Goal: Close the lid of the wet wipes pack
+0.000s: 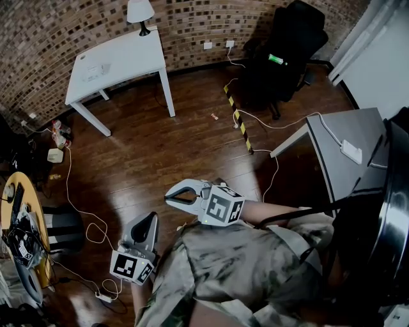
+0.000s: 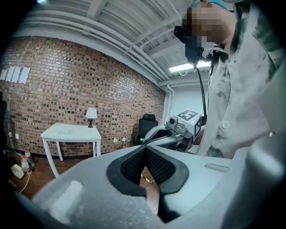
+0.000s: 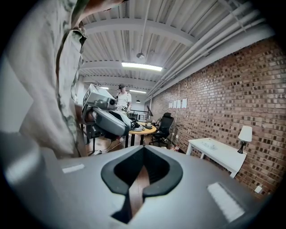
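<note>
Both grippers hang close to the person's body above the wooden floor, far from any table. My left gripper (image 1: 152, 218) (image 2: 145, 150) is shut with nothing between its jaws. My right gripper (image 1: 168, 197) (image 3: 142, 150) is shut too and holds nothing; it points left, just above the left one. Across the room stands a white table (image 1: 137, 60) (image 2: 82, 133) (image 3: 223, 154). A small pale object (image 1: 96, 70) lies on it, too small to identify. No wet wipes pack can be made out in any view.
A lamp (image 1: 140, 13) stands at the white table's back edge. A black office chair (image 1: 287, 51) is at the far right, a grey desk (image 1: 348, 150) at the right, a cluttered round yellow table (image 1: 7, 211) at the left. Cables and a yellow-black strip (image 1: 238, 118) cross the floor.
</note>
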The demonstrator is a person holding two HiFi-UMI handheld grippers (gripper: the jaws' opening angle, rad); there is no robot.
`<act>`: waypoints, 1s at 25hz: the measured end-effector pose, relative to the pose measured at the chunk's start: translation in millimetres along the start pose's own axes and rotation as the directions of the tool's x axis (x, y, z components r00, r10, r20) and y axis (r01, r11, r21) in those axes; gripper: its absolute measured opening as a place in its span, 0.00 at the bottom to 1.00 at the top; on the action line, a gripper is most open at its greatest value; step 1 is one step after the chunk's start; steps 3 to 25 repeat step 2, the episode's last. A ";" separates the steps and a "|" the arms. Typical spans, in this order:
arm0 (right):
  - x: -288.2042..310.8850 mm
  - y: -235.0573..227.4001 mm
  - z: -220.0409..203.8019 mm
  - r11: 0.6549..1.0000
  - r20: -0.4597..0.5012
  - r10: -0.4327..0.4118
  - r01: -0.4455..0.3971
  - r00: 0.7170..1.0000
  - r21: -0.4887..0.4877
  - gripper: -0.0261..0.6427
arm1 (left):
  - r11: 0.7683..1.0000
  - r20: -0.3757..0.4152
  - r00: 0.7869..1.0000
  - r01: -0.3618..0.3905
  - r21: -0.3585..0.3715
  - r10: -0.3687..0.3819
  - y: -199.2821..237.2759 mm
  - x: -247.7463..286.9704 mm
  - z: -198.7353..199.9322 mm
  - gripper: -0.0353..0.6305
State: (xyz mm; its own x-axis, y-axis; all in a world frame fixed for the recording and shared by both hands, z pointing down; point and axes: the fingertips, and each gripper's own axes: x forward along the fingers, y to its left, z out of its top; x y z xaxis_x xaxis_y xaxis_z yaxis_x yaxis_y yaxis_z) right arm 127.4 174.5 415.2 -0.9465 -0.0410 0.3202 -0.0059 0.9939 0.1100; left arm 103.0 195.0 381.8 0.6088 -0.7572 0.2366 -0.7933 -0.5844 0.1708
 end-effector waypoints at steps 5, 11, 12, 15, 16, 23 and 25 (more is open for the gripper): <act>-0.2 0.4 -1.3 1.000 -0.003 -0.004 0.004 1.000 0.000 0.04 | 1.000 -0.001 1.000 0.000 0.001 0.000 0.3 -0.6 -0.6 0.05; -0.2 0.4 -1.3 1.000 -0.003 -0.004 0.004 1.000 0.000 0.04 | 1.000 -0.001 1.000 0.000 0.001 0.000 0.3 -0.6 -0.6 0.05; -0.2 0.4 -1.3 1.000 -0.003 -0.004 0.004 1.000 0.000 0.04 | 1.000 -0.001 1.000 0.000 0.001 0.000 0.3 -0.6 -0.6 0.05; -0.2 0.4 -1.3 1.000 -0.003 -0.004 0.004 1.000 0.000 0.04 | 1.000 -0.001 1.000 0.000 0.001 0.000 0.3 -0.6 -0.6 0.05; -0.2 0.4 -1.3 1.000 -0.003 -0.004 0.004 1.000 0.000 0.04 | 1.000 -0.001 1.000 0.000 0.001 0.000 0.3 -0.6 -0.6 0.05; -0.2 0.4 -1.3 1.000 -0.003 -0.004 0.004 1.000 0.000 0.04 | 1.000 -0.001 1.000 0.000 0.001 0.000 0.3 -0.6 -0.6 0.05; -0.2 0.4 -1.3 1.000 -0.003 -0.004 0.004 1.000 0.000 0.04 | 1.000 -0.001 1.000 0.000 0.001 0.000 0.3 -0.6 -0.6 0.05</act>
